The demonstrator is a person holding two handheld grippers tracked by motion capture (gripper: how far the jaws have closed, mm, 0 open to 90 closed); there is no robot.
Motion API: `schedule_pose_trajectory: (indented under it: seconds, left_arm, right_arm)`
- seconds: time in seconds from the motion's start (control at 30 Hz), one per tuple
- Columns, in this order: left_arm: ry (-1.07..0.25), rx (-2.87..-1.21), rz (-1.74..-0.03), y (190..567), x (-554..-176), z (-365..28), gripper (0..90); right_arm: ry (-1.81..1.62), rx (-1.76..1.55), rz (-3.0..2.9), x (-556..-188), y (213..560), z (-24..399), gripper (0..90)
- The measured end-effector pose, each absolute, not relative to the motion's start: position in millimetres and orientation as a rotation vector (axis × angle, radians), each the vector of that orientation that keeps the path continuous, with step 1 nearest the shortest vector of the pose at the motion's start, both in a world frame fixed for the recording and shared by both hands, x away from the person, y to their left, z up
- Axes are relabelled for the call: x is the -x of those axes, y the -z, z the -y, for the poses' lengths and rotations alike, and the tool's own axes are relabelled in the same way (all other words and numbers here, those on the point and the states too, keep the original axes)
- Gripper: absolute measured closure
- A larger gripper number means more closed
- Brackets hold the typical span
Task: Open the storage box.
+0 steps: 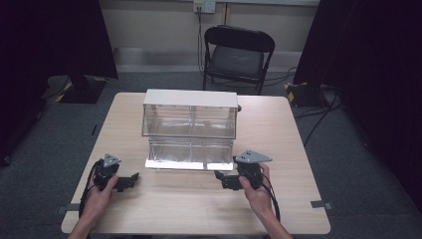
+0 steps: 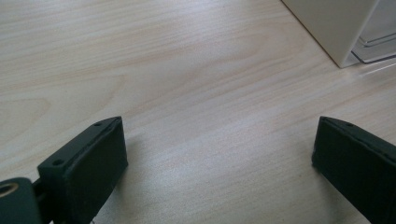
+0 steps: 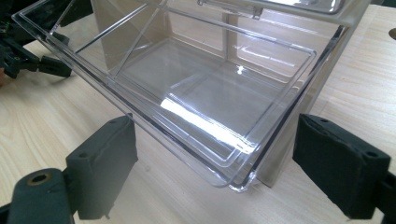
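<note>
A white cabinet [image 1: 190,99] with two tiers of clear plastic drawers stands in the middle of the wooden table [image 1: 278,144]. Its lower drawer [image 1: 191,152] is pulled out toward me and is empty. My right gripper [image 1: 220,177] rests on the table at the drawer's front right corner, open. In the right gripper view the drawer [image 3: 196,88] lies just beyond the open jaws of that gripper [image 3: 215,149]. My left gripper [image 1: 130,179] sits on the table to the drawer's left, open. Its own view shows the open gripper [image 2: 219,144] over bare wood, with the cabinet's corner [image 2: 331,28] at the upper right.
A black folding chair [image 1: 238,55] stands behind the table. Dark curtains hang at both sides and cables run along the floor at the right. Bare tabletop lies in front of the drawer, between my hands.
</note>
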State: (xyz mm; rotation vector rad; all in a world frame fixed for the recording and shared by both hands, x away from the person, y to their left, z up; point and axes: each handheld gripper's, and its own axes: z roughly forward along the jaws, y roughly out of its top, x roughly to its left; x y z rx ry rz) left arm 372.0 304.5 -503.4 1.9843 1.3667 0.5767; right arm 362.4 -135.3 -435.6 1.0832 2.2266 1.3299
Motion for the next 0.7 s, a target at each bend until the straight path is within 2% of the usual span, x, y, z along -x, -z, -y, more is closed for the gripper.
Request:
schedule_pose_trajectory:
  seconds: [0.7]
  left_arm:
    - [-0.577,-1.986,-1.366,503.4,-372.0,-304.6,2.7]
  right_arm:
    - [-1.348,-1.07,-2.202,-361.9,429.6,138.6,13.0]
